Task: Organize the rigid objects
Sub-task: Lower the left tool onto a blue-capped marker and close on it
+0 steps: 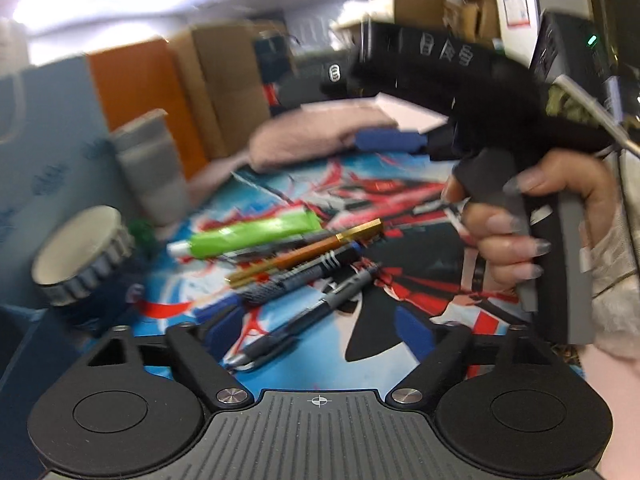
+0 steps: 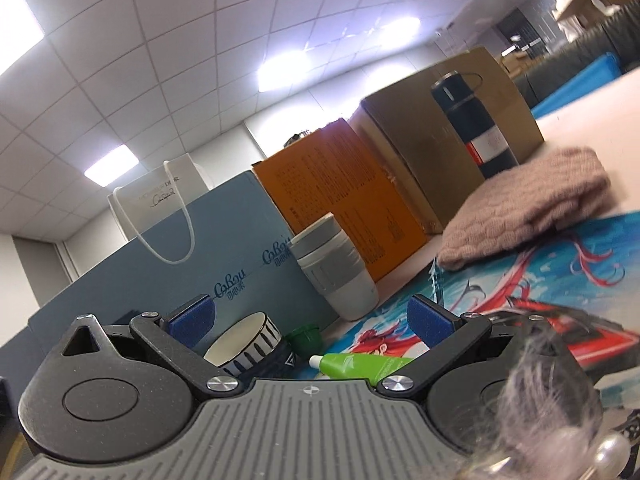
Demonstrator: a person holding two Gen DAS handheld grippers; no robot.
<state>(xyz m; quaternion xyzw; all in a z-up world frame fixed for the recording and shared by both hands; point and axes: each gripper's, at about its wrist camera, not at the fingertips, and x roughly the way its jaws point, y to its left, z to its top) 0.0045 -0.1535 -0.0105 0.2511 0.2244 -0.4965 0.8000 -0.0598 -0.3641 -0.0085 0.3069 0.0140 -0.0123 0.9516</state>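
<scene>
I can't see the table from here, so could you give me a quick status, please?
Both grippers open, empty. Pens and green tube loose on mat. Nothing blocking.

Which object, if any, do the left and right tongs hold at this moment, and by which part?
Nothing is held. The left tongs stand open above the pens on the mat, and the right tongs stand open with the green tube lying untouched below them.

- Green tube [image 1: 248, 236]: white cap, lying flat on the mat [image 1: 400, 184], cap toward the bowl [image 1: 80, 256].
- Pens [image 1: 304, 272]: several, in a loose heap just beside the tube, on its side away from the cup [image 2: 336, 268]. One orange with gold ends; the others dark.
- Bowl: white inside, dark ribbed rim, tilted, at the mat's edge near the tube's cap.
- Cup: grey-white, upright, beyond the bowl.
</scene>
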